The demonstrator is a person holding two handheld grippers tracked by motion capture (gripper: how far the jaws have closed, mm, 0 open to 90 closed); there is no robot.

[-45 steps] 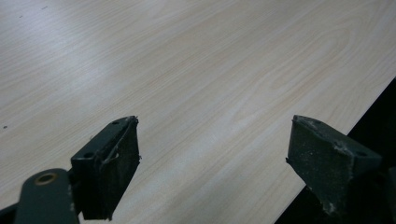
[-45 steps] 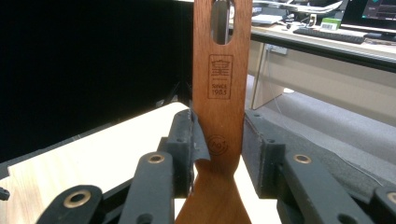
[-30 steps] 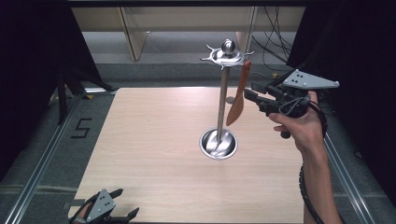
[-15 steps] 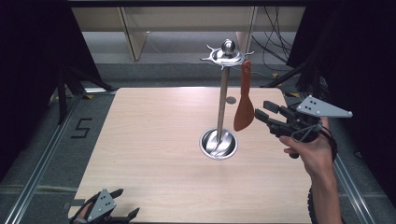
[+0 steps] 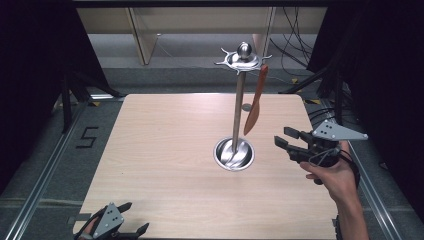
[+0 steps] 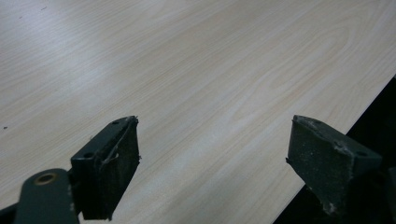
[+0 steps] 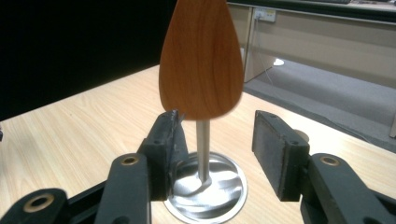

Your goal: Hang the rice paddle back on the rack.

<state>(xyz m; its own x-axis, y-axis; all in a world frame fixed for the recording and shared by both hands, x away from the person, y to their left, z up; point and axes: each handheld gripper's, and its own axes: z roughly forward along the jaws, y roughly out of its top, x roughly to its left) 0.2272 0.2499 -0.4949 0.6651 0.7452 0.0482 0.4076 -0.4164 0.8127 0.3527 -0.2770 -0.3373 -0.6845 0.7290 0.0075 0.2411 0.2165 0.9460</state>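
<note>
Now that the right tool (image 5: pixel 283 139) has let go of the spatula (image 5: pixel 255 102) and dropped away from it, the spatula hangs by its own handle from a hook on the rack (image 5: pixel 239 100); a second ago the tool was up beside the blade, and half a second ago lower, drawing off to the right. Its jaws have just been opening and stand apart with nothing between them; in the right gripper view the blade (image 7: pixel 201 60) floats above and beyond the pads, clear of both. I judge the hanging done, so this hand has only to retreat without brushing the blade.

The left tool (image 5: pixel 117 224) rests at the near edge of the worktop (image 5: pixel 165 145), jaws spread wide and empty, where it was a second ago.

The spatula is reddish wood with a fine grain, its blade a smooth teardrop, flat and thin. The rack is polished steel: a slim upright pole, a round dished base that mirrors the light, and a hooked crown topped by a ball. The worktop is pale laminate with a printed wood pattern. The pads are black, rough and worn at the edges.
</note>
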